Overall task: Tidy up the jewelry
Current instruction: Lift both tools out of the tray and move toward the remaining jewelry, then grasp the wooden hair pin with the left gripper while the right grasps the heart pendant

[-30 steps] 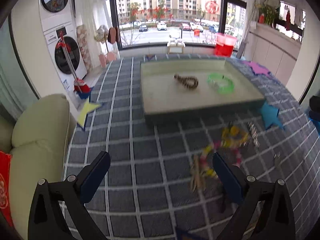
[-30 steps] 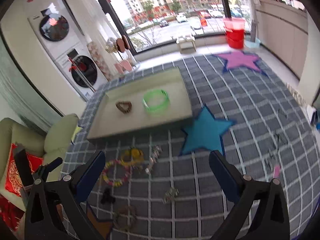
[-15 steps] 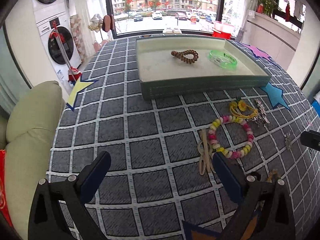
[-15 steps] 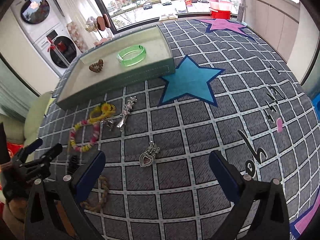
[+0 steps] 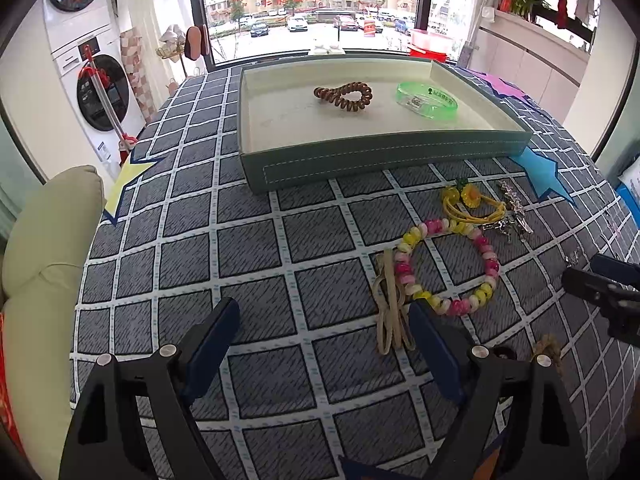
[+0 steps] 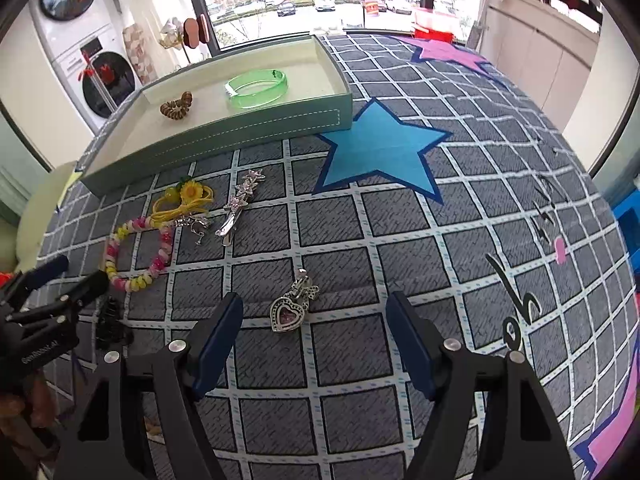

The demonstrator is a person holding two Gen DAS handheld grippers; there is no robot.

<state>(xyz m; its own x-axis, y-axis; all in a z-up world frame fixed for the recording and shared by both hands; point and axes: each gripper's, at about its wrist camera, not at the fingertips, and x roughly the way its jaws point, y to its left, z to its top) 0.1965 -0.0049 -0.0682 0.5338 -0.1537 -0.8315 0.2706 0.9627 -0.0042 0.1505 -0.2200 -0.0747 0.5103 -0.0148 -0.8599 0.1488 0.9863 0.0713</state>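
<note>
Jewelry still out: a heart pendant (image 6: 289, 312), a star hair clip (image 6: 240, 208), a bead bracelet (image 5: 448, 266), a yellow flower hair tie (image 5: 470, 200) and a tan band (image 5: 390, 312) are lying loose on the checked worktop (image 5: 256, 248), in front of the tray (image 5: 384, 160).
Already in tray: a brown coil hair tie (image 5: 344, 96) and a green bangle (image 5: 427, 101) are sitting inside it.
Right gripper (image 6: 314, 336): its jaws are standing wide apart, empty, with the pendant lying between the fingertips.
Left gripper (image 5: 324, 340): it is gaping open and holding nothing, its right finger (image 5: 434, 344) just beside the tan band and bracelet.
Pendant handling: it is looking small, hard, light and probably slippery; pinching across the heart's flat sides should be safer than catching the bow-shaped top.
Bracelet handling: it is likely limp and stretchy, so one bead section is the place to pinch.
</note>
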